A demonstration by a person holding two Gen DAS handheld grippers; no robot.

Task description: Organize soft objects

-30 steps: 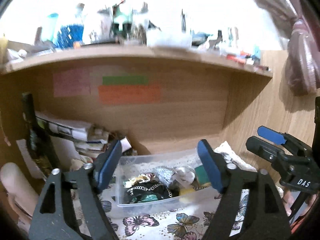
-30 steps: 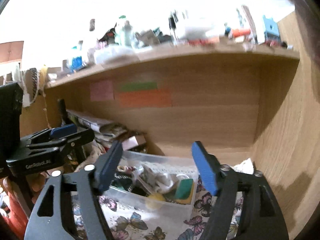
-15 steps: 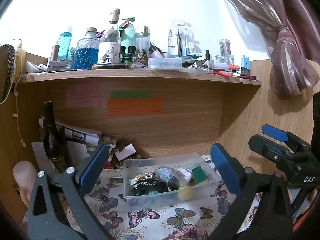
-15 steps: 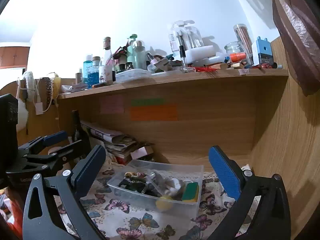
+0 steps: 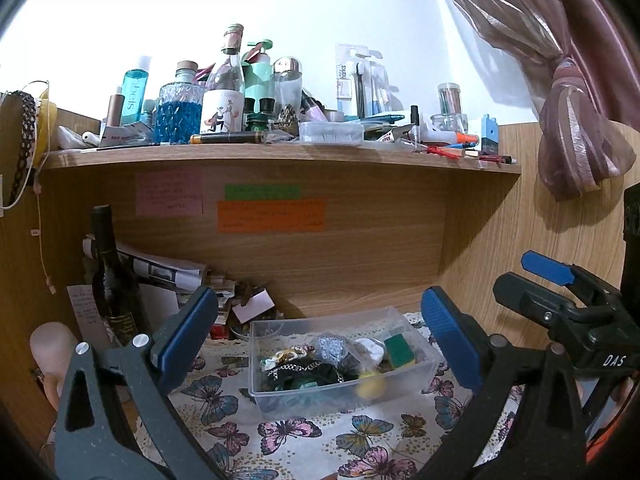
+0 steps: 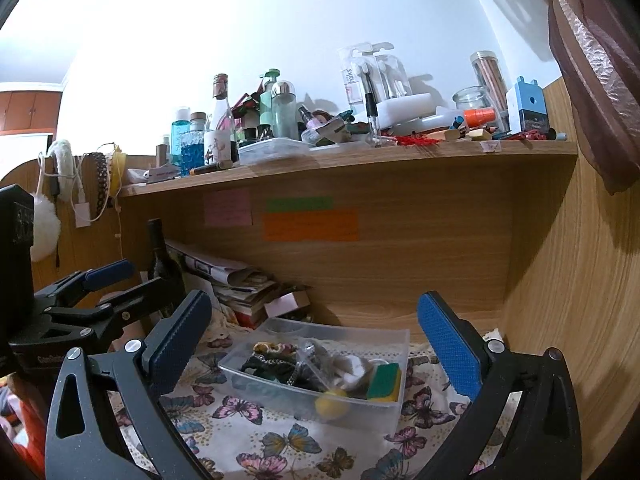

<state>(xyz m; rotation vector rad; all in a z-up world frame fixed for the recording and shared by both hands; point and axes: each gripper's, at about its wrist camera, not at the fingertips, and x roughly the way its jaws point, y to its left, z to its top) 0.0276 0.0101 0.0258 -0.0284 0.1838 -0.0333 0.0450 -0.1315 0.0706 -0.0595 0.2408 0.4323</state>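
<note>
Left gripper [image 5: 320, 332] spread wide, nothing held; right gripper [image 6: 314, 334] the same, jaws apart and empty. We see both hanging above the near edge of the butterfly-print cloth [image 5: 288, 432], side by side, each showing in the other's view at the frame edge.

Surface and room: wooden desk alcove with back panel [image 5: 360, 248] and a wooden side wall [image 6: 580, 300] on the right. An upper shelf [image 5: 280, 154] crowded with bottles and pens runs across the top. A tied-back curtain [image 5: 576, 120] hangs top right. Pink, green and orange sticky notes [image 5: 270, 216] are on the back panel; their writing is unreadable.

The clear plastic bin [image 5: 400, 384] sits on the cloth, centred between each gripper's fingers in both views. The soft items are inside it: dark fabric with a chain [image 5: 304, 374], a white wad [image 5: 370, 350], a green-and-yellow sponge [image 5: 398, 352], a yellow ball [image 6: 330, 404] against the near wall.

Open room: bare cloth in front of the bin and to its right, up to the side wall. On the left it is tight: a dark wine bottle [image 5: 110, 280] and stacked papers [image 6: 236, 280] stand near the bin.

Hidden: the gripper bodies cut off the lower corners. The tangled contents at the bin's middle are hard to separate.
</note>
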